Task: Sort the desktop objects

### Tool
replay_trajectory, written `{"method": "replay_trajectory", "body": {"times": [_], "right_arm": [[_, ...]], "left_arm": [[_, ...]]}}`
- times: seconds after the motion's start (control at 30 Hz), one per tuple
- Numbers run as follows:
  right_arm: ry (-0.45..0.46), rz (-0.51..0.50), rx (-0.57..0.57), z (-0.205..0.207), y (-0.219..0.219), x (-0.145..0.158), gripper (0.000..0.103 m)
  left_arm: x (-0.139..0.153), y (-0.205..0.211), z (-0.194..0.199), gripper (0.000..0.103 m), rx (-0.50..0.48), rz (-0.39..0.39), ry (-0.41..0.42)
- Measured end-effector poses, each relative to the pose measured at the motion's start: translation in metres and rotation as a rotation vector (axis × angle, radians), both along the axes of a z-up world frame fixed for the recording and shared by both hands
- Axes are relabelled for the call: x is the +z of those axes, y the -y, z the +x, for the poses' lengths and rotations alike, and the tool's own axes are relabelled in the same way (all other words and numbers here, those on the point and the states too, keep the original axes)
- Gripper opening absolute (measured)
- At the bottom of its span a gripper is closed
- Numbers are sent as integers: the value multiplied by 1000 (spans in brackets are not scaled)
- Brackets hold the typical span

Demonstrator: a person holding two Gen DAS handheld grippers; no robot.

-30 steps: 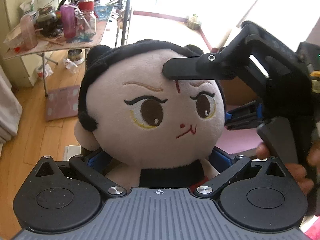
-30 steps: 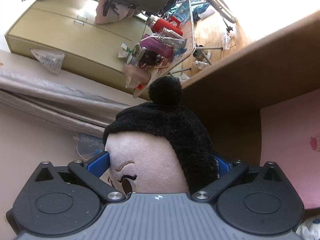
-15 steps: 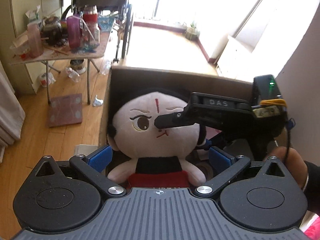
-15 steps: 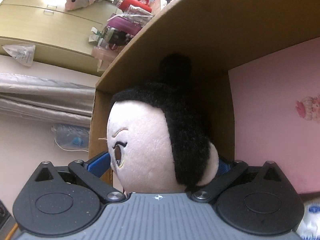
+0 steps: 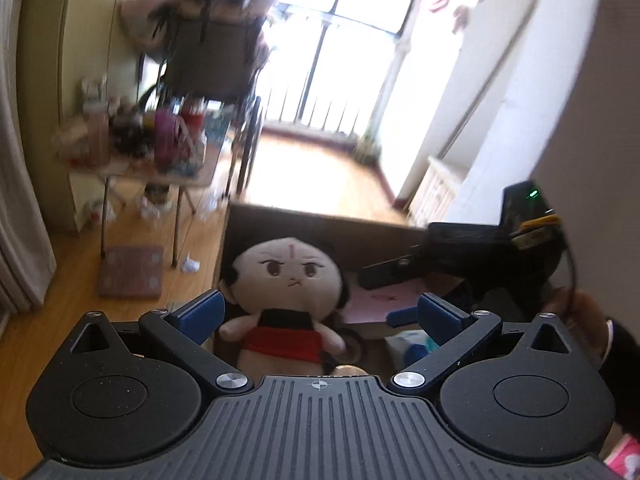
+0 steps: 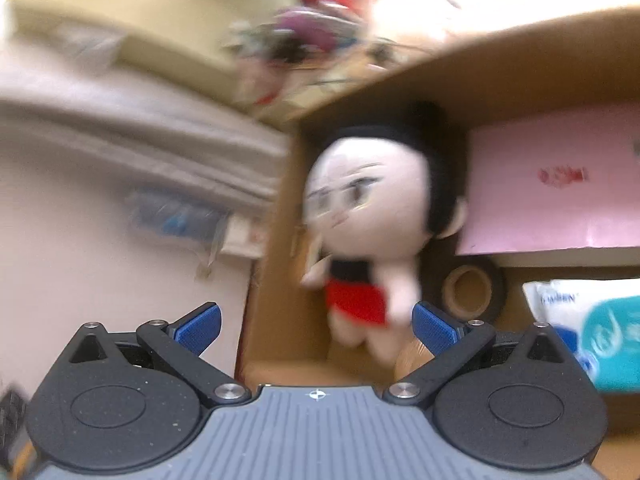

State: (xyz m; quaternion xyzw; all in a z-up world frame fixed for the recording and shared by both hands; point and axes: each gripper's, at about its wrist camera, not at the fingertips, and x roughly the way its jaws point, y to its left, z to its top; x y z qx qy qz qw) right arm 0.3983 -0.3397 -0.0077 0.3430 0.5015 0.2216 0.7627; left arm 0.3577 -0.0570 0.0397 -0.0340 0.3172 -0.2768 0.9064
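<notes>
The doll (image 5: 294,300) sits inside the cardboard box (image 5: 320,220), straight ahead of the left claw (image 5: 318,314) and just beyond its blue tips; in the right wrist view it lies ahead of the right claw (image 6: 316,326), nearer that claw's right finger. Both claws stand wide apart and grip nothing.

The main risk looks like the doll tipping. It appears to lean against the box's left wall with little support (the right view is too blurred to tell how firmly it rests), so a brush from either finger could roll it onto the tape roll (image 6: 472,290) beside it. A second risk is a claw clipping the box rim, which could drag the light box across the worktop. The two claws are also near each other; the right claw (image 5: 460,256) shows to the right of the left one, so a sideways move could knock them together.

Room is tight ahead: the pink sheet (image 6: 552,196) fills the back, and a tissue pack (image 6: 592,332) lies to the right. Open space lies above the box and back toward the person.
</notes>
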Motion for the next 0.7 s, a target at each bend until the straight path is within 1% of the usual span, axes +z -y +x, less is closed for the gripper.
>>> {"method": "replay_trajectory", "body": {"times": [0.03,0.1,0.13,0.2,0.23,0.3,0.4,0.47,0.5,0.6,0.7], "right_arm": [[49,-16,9,-14,0,14,103],[147,-53,0,-51,2,41,103],[194,-75,-20,-69,2,51,103],[294,-143,-72,-106,2,72,103],[340,-195,-97,-123,2,79,103],[432,-343,-159,-158,-4,88,103],[545,-589,-218,-200,-18,91,103],[558,-704,-242,-219,-22,87,103],[559,-739,-252,-226,-21,85,103],[555,-777,-289,-241,-13,83,103],[531,-802,-318,-241,-11,76,103]], "left_arm": [[3,1,-13,103,-5,-3,28],[6,-1,-37,103,-2,-38,59],[6,1,-48,103,6,-56,69],[8,5,-69,103,23,-63,99],[9,7,-79,103,41,-59,113],[11,12,-96,103,89,-46,137],[12,25,-114,103,200,27,167],[17,29,-122,103,280,60,164],[18,30,-125,103,310,61,160],[23,33,-132,103,387,56,174],[28,40,-137,103,395,86,207]]}}
